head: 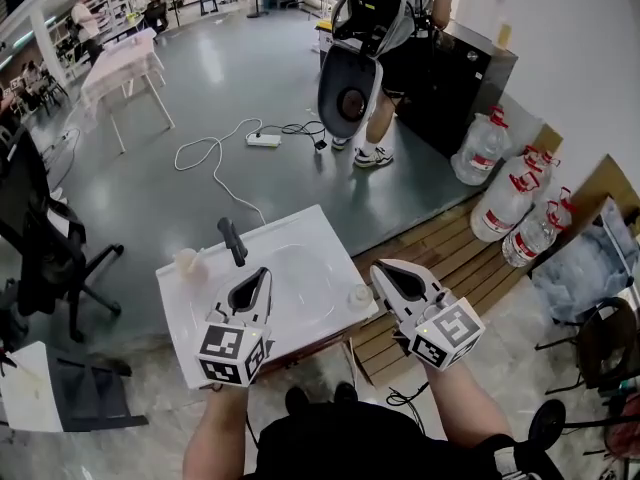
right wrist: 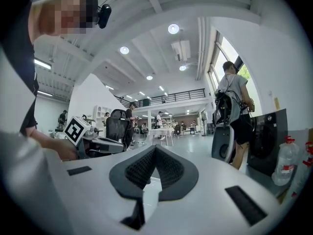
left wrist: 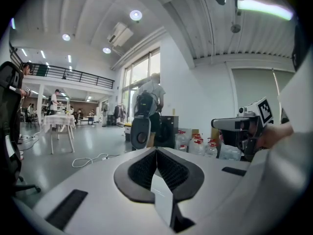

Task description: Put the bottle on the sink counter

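A white sink counter [head: 320, 230] with a black faucet [head: 233, 240] lies just below me in the head view. A small clear bottle [head: 358, 294] stands upright on the counter's right front corner. My right gripper [head: 381, 268] is shut and empty, its tip just right of the bottle and apart from it. Over the counter's front part my left gripper [head: 263, 272] is shut too, with nothing in it. Both gripper views look out level over the room, and neither shows the bottle. The left gripper [left wrist: 156, 153] and the right gripper [right wrist: 155, 150] each have their pads pressed together.
A pale cup-like thing [head: 186, 260] sits on the counter's left corner. Large water jugs [head: 505, 203] stand on a wooden pallet [head: 455, 258] to the right. A person [head: 400, 28] with a backpack stands ahead, beside a black cabinet [head: 462, 83]. A cable and power strip [head: 265, 139] lie on the floor. An office chair [head: 40, 258] is at left.
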`<state>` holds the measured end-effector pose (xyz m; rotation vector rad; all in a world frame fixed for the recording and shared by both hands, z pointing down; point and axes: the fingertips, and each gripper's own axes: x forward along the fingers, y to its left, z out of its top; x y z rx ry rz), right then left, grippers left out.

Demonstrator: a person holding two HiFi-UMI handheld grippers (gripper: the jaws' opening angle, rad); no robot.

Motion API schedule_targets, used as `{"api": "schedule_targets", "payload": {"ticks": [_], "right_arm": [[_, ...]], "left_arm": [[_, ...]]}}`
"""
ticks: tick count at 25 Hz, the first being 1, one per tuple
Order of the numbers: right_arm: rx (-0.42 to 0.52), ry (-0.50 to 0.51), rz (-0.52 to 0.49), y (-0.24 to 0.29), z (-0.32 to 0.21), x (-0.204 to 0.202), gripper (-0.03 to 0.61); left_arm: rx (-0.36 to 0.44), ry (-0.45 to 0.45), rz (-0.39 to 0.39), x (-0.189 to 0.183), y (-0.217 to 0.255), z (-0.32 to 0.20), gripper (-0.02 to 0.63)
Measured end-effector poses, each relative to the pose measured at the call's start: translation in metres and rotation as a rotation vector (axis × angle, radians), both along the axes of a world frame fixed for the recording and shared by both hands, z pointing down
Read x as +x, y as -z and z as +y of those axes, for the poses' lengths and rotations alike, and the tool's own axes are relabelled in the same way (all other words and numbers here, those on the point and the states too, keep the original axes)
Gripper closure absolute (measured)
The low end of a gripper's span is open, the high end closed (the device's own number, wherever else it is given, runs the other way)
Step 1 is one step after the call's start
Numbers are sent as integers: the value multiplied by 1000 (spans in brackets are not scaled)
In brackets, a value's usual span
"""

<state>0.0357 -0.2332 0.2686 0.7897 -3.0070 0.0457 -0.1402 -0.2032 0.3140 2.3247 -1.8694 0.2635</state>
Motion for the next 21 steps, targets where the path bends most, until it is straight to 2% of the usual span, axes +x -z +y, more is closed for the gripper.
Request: {"api": "schedule_targets", "payload": {"ticks": [21], "right_arm": [[-65, 23, -56, -4, -2, -7, 566]], "left_arm": [[-46, 55, -3, -21, -19, 2, 606]]}}
